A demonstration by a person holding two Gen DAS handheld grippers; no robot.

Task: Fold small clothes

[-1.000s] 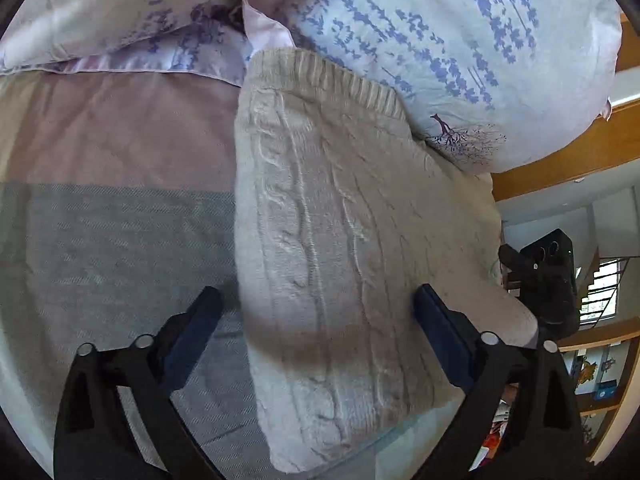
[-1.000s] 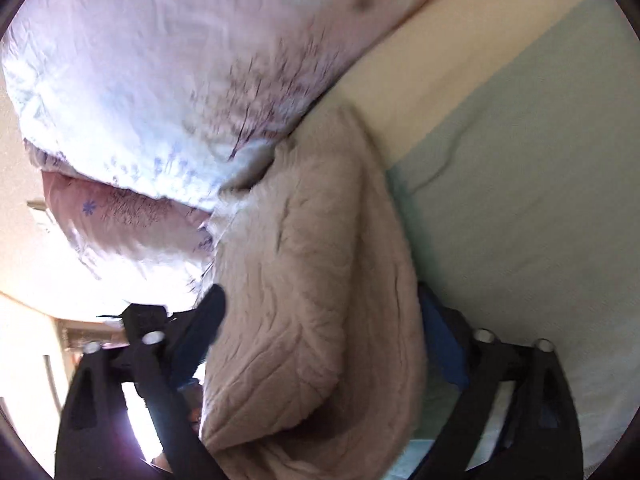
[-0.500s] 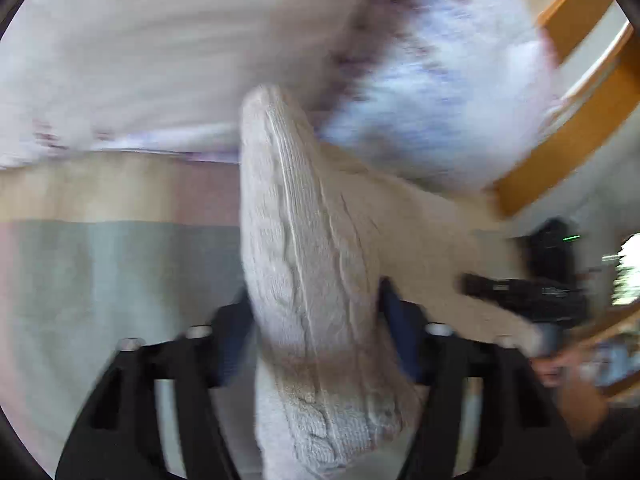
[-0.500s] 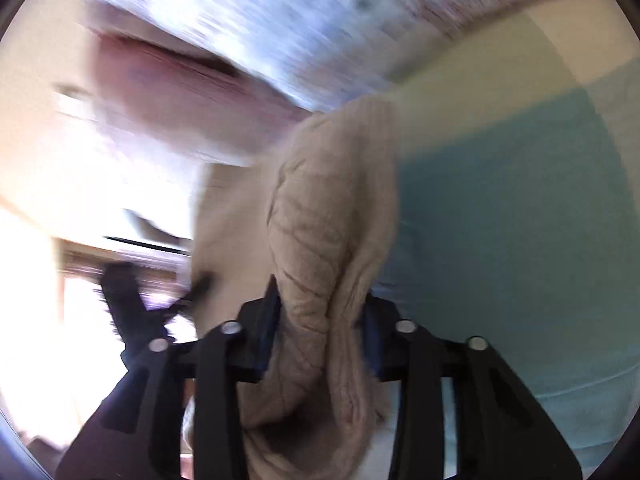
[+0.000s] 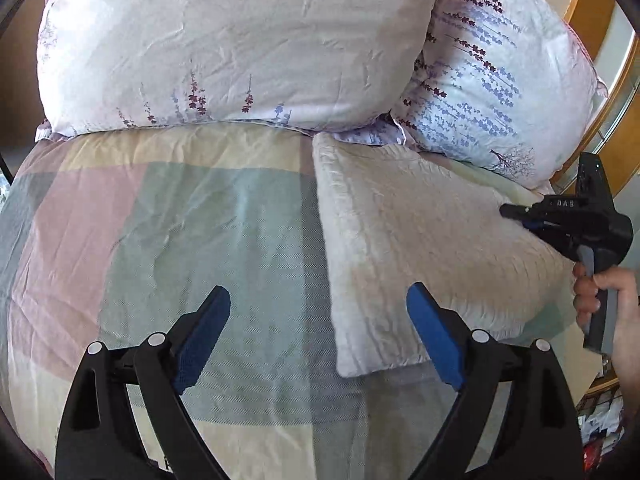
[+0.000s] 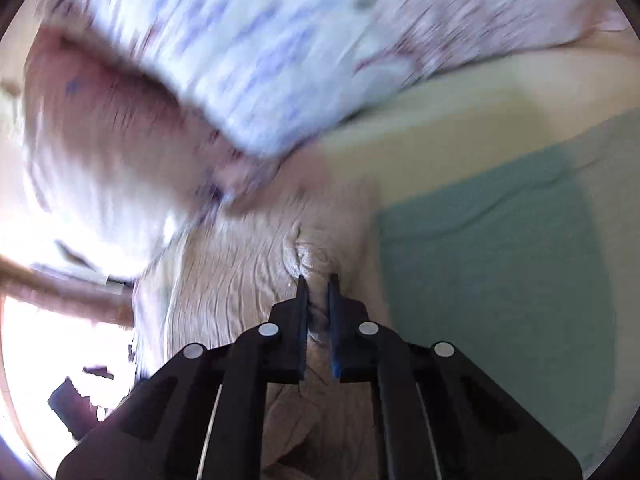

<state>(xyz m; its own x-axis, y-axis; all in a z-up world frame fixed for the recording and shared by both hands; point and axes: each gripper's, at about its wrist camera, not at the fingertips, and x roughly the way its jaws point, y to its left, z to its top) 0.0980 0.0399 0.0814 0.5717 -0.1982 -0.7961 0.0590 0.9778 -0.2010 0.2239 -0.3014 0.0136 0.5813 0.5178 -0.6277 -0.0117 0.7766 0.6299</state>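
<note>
My left tool (image 5: 318,328) hangs over the bed with its blue-padded fingers (image 5: 202,330) spread wide and nothing between them. One pad sits over the bare checked bedspread (image 5: 168,236), a cotton cover in pale pink, green, cream and grey blocks; the other pad overlaps the near corner of the garment.

The cream cable-knit sweater (image 5: 424,248) lies folded flat on the bedspread as a rough rectangle, to the right of my left tool's centre line. Its long axis runs from the near edge, close to my left tool, away toward the pillows, leaning slightly leftward at the far end. The far short edge stops just beside the seam where two pillows meet: a large white pillow with sparse purple flower sprigs (image 5: 240,44) and a white pillow printed with blue and purple lavender stems (image 5: 496,80). The sweater's left long edge is a neat, thick fold.

My right tool (image 6: 318,280) is clamped on the sweater (image 6: 240,276): in the right wrist view the two fingers stand almost together with a pinch of knit bunched between them and puckering just ahead of the tips. From the left wrist view, the same tool (image 5: 516,213) comes in from the right over the sweater's right side, gripped in my hand (image 5: 616,312). The right wrist view is badly motion-blurred, so the pillows there are only smears.
</note>
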